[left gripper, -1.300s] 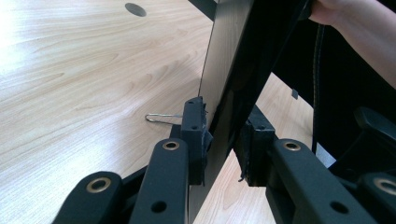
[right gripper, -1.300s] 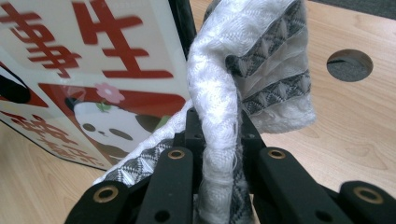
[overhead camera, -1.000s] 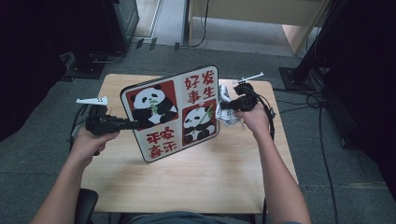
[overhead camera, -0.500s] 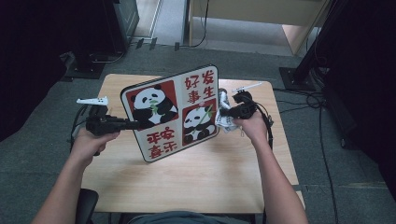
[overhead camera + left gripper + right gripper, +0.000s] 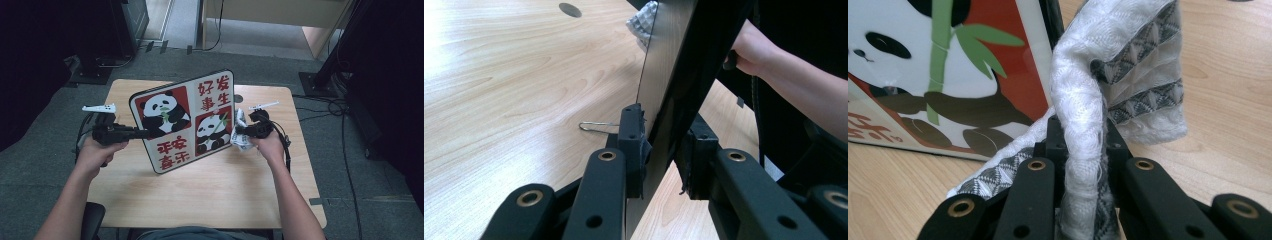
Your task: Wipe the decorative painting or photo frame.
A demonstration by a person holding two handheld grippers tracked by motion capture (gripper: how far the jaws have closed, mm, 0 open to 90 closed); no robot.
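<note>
Left gripper (image 5: 145, 133) clamped on the left edge of the panda board (image 5: 187, 120), pads pressed to both faces (seen edge-on in the left gripper view (image 5: 664, 145), board (image 5: 684, 65) rising dark between the jaws). Board propped tilted, lower edge on the counter (image 5: 210, 200), picture side up toward the person. Thin wire stand (image 5: 596, 126) lying on the wood just behind it. Right gripper (image 5: 239, 131) at three o'clock of the board, closed on a white and grey patterned cloth (image 5: 242, 134), bunched between the jaws (image 5: 1085, 165) and spilling over them (image 5: 1128, 65). Cloth touching the board's right edge, just above the counter. Round hole (image 5: 238, 98) in the counter at twelve o'clock of the cloth.
</note>
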